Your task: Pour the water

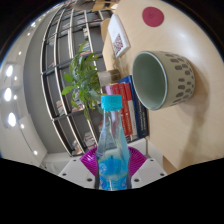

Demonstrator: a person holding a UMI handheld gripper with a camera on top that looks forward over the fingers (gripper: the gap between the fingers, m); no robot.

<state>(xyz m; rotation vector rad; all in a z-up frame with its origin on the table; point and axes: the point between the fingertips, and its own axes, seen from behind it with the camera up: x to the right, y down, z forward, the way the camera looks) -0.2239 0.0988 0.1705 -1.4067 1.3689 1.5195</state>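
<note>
One bottle (112,145) clenched in tongs (113,172) | upright | cup (165,79) rim beyond, apart

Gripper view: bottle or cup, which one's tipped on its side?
The green cup, beyond the fingers, lies tipped with its mouth facing sideways. The blue-capped bottle stands upright, clamped in the gripper.

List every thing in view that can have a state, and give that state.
Bottle: upright, cap on, partly filled with blue liquid, held between the fingers.
Gripper: shut on the bottle.
Pot: tipped on its side, mouth facing the bottle, looks empty.
Plant: upright, leafy.
Books: standing upright, closed.
</note>
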